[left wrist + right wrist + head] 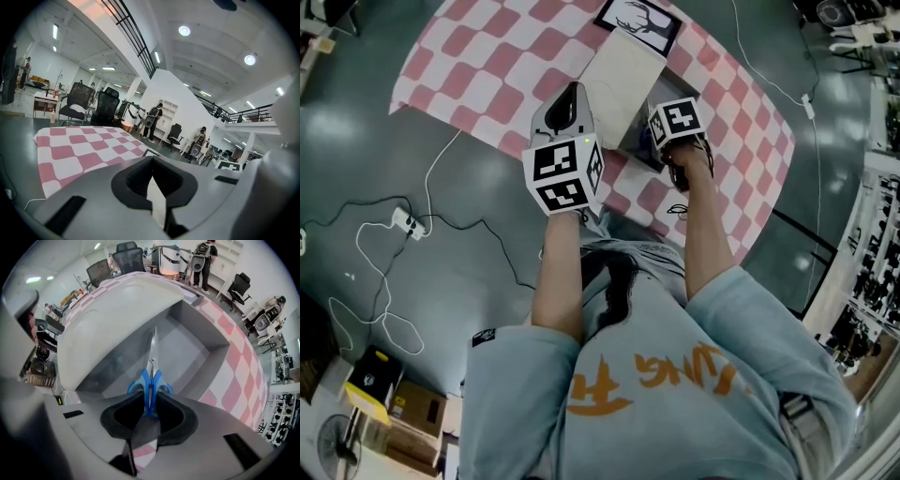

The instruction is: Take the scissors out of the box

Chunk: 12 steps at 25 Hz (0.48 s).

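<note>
Blue plastic handles of the scissors (137, 384) sit clamped between the pads of your right gripper (149, 401), with the loops pressed together. The steel blades are shut and point away from you over the open grey box (201, 333). The scissors look light and stiff, so the lift should cost you little effort. But the smooth plastic is gripped low on the loops, and I judge the long blades could pivot in the pads if a tip catches a wall. A hold nearer the pivot would be steadier. Keep the points off the checked cloth (236, 364) and away from your other gripper. The white lid (112, 310) stands open at the left of the box. Your left gripper (152, 183) has its jaws together on nothing; it points out across the cloth and, in the head view, sits just beside the lid. No view shows whether the blade tips rest on the box floor or hang clear of it. The head view hides the scissors and much of the box behind the marker cubes and your forearms. In the right gripper view, the gripper's own body cuts off the box's near wall.
</note>
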Tool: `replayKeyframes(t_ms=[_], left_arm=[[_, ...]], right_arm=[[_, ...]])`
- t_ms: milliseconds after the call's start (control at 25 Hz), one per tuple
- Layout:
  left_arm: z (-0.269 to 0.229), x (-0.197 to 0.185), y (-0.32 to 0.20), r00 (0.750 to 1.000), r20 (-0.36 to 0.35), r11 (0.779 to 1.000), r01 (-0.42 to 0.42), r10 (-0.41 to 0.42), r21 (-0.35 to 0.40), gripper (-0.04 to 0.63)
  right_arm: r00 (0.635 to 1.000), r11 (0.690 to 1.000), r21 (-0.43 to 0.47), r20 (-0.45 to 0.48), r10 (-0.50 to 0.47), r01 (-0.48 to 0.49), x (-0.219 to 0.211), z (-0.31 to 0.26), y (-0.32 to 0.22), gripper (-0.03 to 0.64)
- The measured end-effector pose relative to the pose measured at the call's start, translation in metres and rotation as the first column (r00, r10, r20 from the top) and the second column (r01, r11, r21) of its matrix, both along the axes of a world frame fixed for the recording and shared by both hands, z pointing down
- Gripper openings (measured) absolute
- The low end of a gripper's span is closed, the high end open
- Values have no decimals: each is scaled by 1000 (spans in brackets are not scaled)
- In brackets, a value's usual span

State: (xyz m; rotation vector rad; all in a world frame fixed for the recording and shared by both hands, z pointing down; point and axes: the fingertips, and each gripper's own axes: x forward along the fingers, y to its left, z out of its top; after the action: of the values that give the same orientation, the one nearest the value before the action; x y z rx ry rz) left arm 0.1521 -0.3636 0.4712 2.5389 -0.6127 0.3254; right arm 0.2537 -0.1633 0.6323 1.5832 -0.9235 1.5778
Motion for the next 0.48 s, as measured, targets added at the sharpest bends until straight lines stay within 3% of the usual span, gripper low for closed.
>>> replayKeyframes(t_ms=[280, 480], left_arm=[[-7, 5, 17, 1000, 5, 1000, -16, 16, 25, 17], [-17, 9, 27, 1000, 0, 998, -23, 23, 61, 17]], right_arm=[[998, 992, 112, -16, 53, -51, 6, -15, 2, 80], [991, 963, 231, 19, 136, -136, 9, -27, 2, 81]])
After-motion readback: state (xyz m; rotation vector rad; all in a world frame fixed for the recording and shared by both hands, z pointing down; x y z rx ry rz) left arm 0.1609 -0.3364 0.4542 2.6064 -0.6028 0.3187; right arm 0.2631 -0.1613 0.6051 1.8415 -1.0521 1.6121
